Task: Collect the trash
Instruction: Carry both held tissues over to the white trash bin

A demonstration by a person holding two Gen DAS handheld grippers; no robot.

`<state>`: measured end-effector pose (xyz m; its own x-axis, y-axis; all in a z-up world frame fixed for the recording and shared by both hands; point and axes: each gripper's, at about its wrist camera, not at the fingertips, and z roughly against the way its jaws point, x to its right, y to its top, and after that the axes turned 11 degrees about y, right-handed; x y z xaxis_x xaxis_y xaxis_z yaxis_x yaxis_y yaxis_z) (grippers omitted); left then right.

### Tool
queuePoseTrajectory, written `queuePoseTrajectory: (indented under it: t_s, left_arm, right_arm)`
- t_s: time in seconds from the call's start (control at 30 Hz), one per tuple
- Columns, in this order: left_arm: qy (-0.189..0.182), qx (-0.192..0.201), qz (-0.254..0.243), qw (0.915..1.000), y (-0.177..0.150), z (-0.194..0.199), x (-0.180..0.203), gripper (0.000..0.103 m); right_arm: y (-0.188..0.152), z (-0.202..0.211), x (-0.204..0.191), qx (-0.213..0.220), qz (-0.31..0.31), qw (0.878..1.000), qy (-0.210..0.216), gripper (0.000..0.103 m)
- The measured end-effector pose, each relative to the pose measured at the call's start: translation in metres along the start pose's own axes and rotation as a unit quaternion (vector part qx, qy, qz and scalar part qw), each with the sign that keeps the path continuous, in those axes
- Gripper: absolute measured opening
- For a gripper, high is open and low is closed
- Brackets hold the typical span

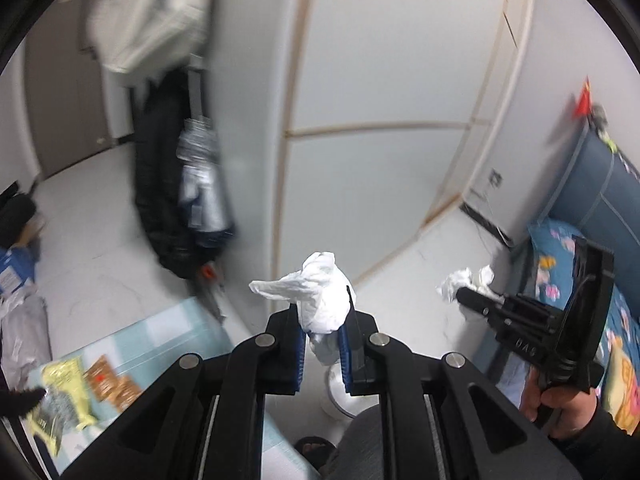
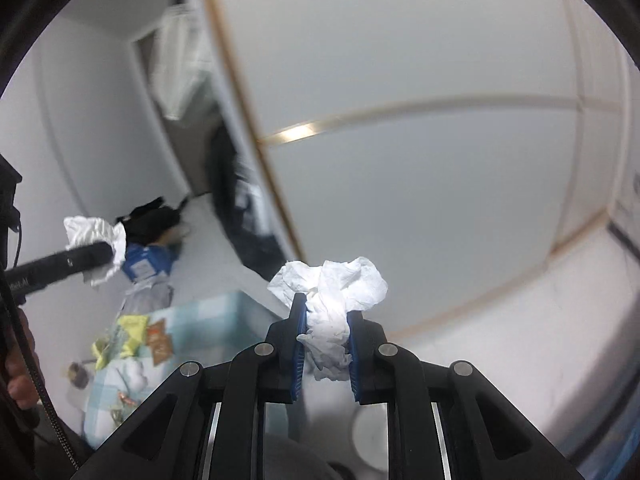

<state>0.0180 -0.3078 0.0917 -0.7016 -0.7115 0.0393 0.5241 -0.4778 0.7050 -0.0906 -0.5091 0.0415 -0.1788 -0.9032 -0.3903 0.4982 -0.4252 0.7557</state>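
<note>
My left gripper is shut on a crumpled white tissue, held up in the air. My right gripper is shut on a second crumpled white tissue. In the left wrist view the right gripper shows at the right with its tissue. In the right wrist view the left gripper shows at the left with its tissue. A white round bin lies below the left gripper, partly hidden; it also shows in the right wrist view.
A light blue checked table at lower left carries yellow and orange wrappers. A white wardrobe fills the background. Dark hanging clothes are at left. A bed with blue patterned bedding is at right.
</note>
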Motion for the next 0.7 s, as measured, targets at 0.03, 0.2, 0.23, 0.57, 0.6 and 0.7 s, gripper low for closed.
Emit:
queuePoseTrajectory:
  t_s: [0.03, 0.2, 0.23, 0.57, 0.6, 0.7]
  left_arm:
    - [-0.009, -0.013, -0.006, 0.9999, 0.002, -0.009, 0.007, 0.01]
    - [-0.022, -0.076, -0.029, 0.9965, 0.01, -0.056, 0.036, 0.01]
    - [-0.026, -0.085, -0.036, 0.9954, 0.01, -0.061, 0.041, 0.01]
    - [-0.13, -0.299, -0.123, 0.9373, -0.031, -0.191, 0.112, 0.01]
    - [-0.135, -0.314, -0.126, 0.9312, -0.035, -0.2, 0.116, 0.01]
    - [-0.19, -0.415, -0.101, 0.8842, -0.051, -0.237, 0.119, 0.01]
  right_arm:
    - [-0.003, -0.004, 0.009, -0.006, -0.009, 1.0, -0.008, 0.017]
    - [-0.036, -0.019, 0.052, -0.038, -0.039, 0.997, -0.051, 0.017]
    - [-0.046, -0.017, 0.062, -0.045, -0.051, 0.996, -0.056, 0.017]
    - [-0.128, -0.072, 0.148, -0.125, -0.158, 0.977, -0.071, 0.017]
    - [-0.135, -0.076, 0.154, -0.132, -0.165, 0.975, -0.073, 0.017]
    - [-0.156, -0.088, 0.172, -0.151, -0.196, 0.966, -0.073, 0.017]
